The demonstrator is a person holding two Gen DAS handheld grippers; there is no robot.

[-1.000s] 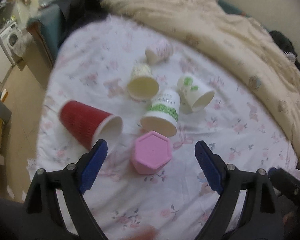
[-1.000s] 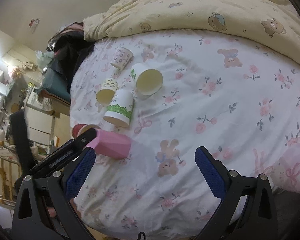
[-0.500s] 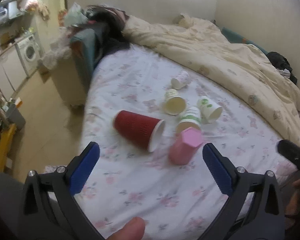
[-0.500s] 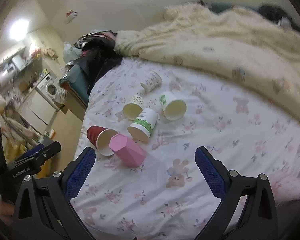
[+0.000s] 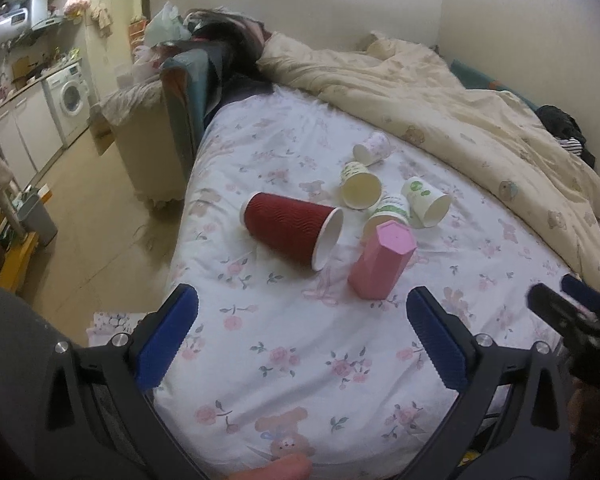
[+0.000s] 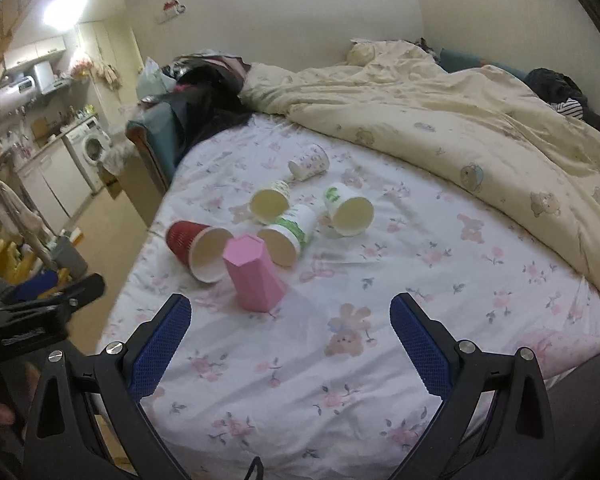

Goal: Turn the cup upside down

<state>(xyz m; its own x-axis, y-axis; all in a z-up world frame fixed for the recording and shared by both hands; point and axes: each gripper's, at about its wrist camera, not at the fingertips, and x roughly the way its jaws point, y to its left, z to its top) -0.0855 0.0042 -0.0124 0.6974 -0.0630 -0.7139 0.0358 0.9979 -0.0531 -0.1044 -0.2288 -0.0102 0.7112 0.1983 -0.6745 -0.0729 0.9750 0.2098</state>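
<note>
Left wrist view: my left gripper (image 5: 300, 334) was spread wide, nothing between the blue pads (image 5: 166, 338), hanging over the flowered bedsheet (image 5: 300, 360) near its edge. The pink hexagonal cup (image 5: 382, 260) stood just ahead of the gap, slightly toward my right finger, closed base up and mouth on the sheet, leaning a little. The red ribbed cup (image 5: 290, 226) lay on its side ahead and left of centre, open mouth facing the pink one, the two just beside each other; I couldn't tell if they touched. Further out, four paper cups all lay on their sides: the green-banded cup (image 5: 392, 210) directly behind the pink one, the green-leaf cup (image 5: 426, 200) to its right, the cream cup (image 5: 360, 186) and the floral cup (image 5: 374, 148) beyond. My right gripper (image 5: 572, 312) showed at the far right edge of this view.

Right wrist view: my right gripper (image 6: 290, 340) was likewise wide apart and empty. Pink cup (image 6: 254, 274) sat ahead and toward my left finger, red cup (image 6: 196, 246) just left of it, mouth toward the camera. The cream quilt (image 6: 460, 120) was bunched along the far right side of the bed.
</note>
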